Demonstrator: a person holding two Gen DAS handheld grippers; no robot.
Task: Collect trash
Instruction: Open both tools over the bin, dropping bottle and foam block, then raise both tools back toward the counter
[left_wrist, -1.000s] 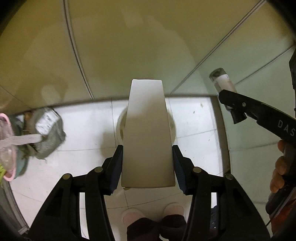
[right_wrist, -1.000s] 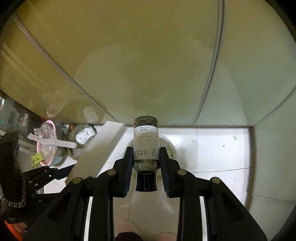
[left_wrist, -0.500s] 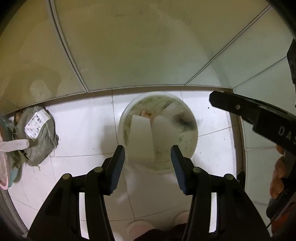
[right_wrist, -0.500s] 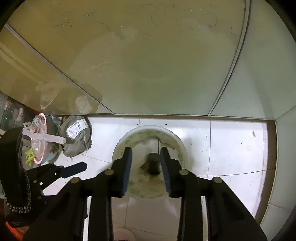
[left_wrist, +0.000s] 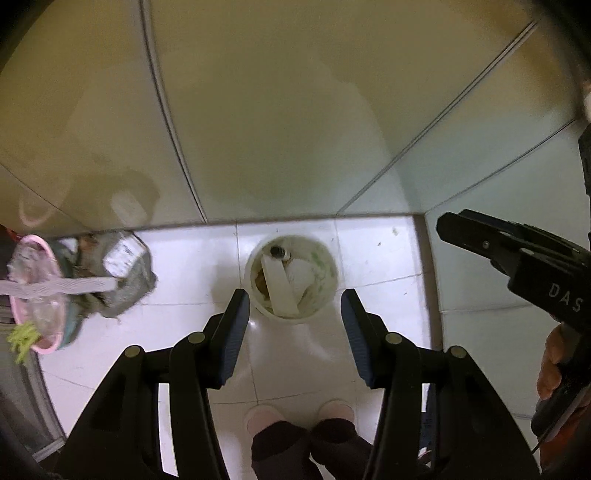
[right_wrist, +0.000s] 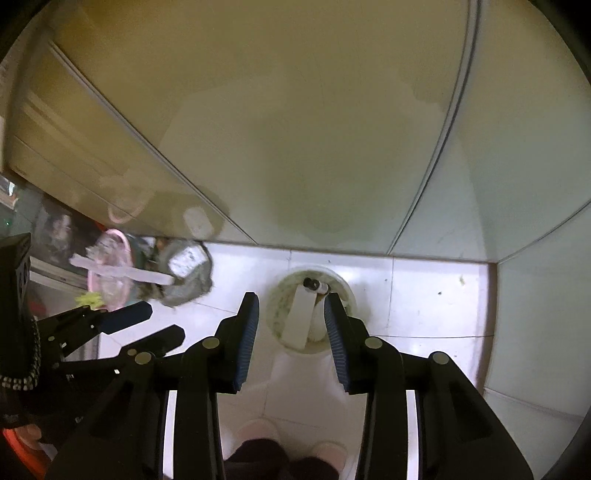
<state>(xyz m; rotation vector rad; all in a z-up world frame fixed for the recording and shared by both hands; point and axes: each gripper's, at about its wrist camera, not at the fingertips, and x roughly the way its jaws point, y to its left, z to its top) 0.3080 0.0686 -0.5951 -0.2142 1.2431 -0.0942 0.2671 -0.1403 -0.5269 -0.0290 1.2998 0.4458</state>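
- Trash sits inside the white bin (left_wrist: 291, 282) on the tiled floor (left_wrist: 192, 266): a flat white card (left_wrist: 277, 284) leaning across the opening and a small bottle (left_wrist: 277, 252) at its far rim.
- Your left gripper (left_wrist: 291, 332) hangs above the bin with its jaws spread wide and nothing between them.
- Your right gripper (right_wrist: 291, 332) is likewise wide open and empty, its blue ribbed pads (right_wrist: 246, 332) framing the bin (right_wrist: 277, 314) below.
- From the right wrist you see the card (right_wrist: 300, 317) and the bottle (right_wrist: 314, 285) lying on its side, cap toward the wall; the left wrist shows only the bottle's dark end.
- Only the left wrist view shows the right gripper (left_wrist: 517, 258) from the side, off to the right, with your fingers on its handle.
- Only the right wrist view shows the left gripper (right_wrist: 140, 325) at lower left.
- Both views show a grey bag (left_wrist: 122, 273) and a pink basin (left_wrist: 37, 295) to the left of the bin, well apart from it.
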